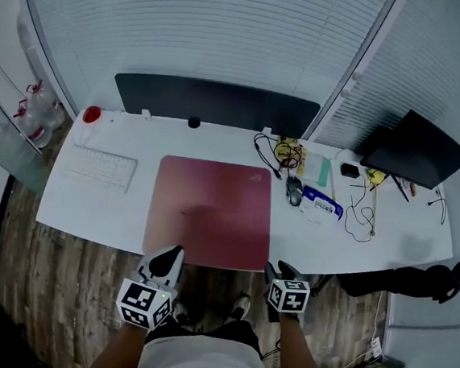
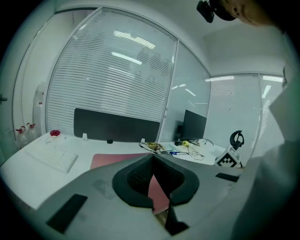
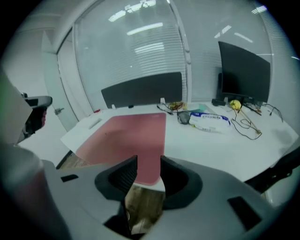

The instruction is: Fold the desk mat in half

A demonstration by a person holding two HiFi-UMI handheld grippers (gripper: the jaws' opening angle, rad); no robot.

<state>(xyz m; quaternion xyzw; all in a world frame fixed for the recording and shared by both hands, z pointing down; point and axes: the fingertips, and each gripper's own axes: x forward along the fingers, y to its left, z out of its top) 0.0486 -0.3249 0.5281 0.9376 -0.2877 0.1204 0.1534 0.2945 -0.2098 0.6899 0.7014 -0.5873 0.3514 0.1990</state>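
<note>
The desk mat (image 1: pixel 211 211) lies on the table (image 1: pixel 403 236), close to its front edge. A keyboard (image 1: pixel 102 167) lies left of the mat. A mouse (image 1: pixel 294 191) lies just right of it, with tangled cables (image 1: pixel 282 152) behind the mouse. A monitor (image 1: pixel 415 148) stands well right of the mat, and a partition panel (image 1: pixel 213 103) stands behind it.

the desk mat (image 1: pixel 211 210) has open room along its near edge, at the front lip of the desk (image 1: pixel 130 210). to its left a bare strip runs up to the keyboard (image 1: pixel 102 167). to its right the mouse (image 1: pixel 294 191), a white packet (image 1: pixel 321 202) and tangled cables (image 1: pixel 277 153) crowd near its far corner, and the dark monitor (image 1: pixel 217 103) walls off the back.
</note>
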